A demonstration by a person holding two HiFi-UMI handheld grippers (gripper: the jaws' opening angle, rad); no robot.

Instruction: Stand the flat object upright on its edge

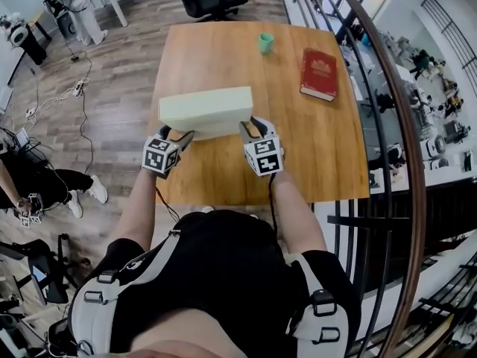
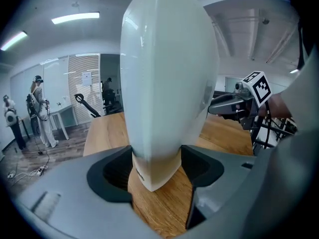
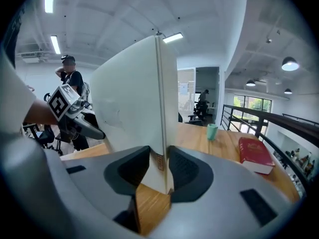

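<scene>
Left gripper: jaws closed on the left end of the box, one pad pressed to each broad face.
Box: pale cream, flat, shut, contents unseen. It is held between both grippers over the near left of the wooden table, broad faces vertical, long edge down. Cannot tell if that edge touches the wood.
Box label: small tag on the narrow edge by the right jaws, too small to read.
Right gripper: jaws clamped on the box's right end.
Cup: green, upright, far middle of table, well apart from the box. Inside not visible.
Book: red hardback, flat, far right. Gold cover print unreadable.
</scene>
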